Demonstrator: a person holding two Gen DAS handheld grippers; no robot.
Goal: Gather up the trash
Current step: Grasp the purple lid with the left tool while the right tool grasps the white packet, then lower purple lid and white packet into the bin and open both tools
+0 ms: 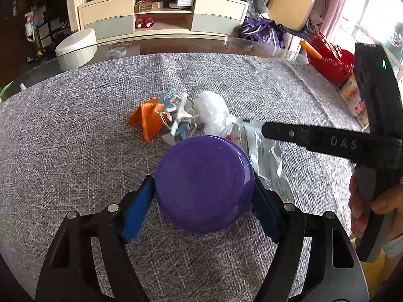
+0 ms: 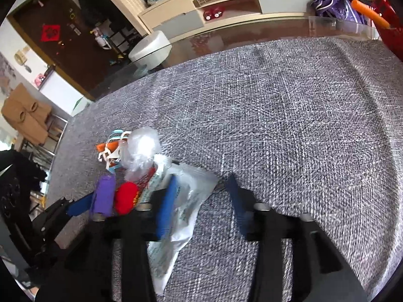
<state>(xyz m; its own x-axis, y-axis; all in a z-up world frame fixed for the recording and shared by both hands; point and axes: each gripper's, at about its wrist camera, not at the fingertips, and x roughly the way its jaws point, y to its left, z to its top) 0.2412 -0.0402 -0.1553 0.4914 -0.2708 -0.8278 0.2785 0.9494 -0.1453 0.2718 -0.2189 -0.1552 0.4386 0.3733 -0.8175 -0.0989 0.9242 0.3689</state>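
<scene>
Your left gripper [image 1: 204, 196] is clamped on the purple lid [image 1: 202, 183], its blue pads pressed against both sides, held just above the grey-clothed desk [image 1: 75, 125]. Your right gripper [image 2: 201, 201] stands apart, nothing pinched; its left finger rests over the clear plastic wrapper [image 2: 186, 201]. The trash sits in one cluster mid-desk: orange wrapper [image 1: 148, 120], crumpled blue-white packaging [image 1: 176, 113], white plastic wad [image 1: 214, 110].

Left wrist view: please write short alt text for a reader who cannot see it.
The left gripper clamps a purple lid over a grey woven cloth. Behind it lie an orange wrapper, white plastic and a clear bag.
</scene>
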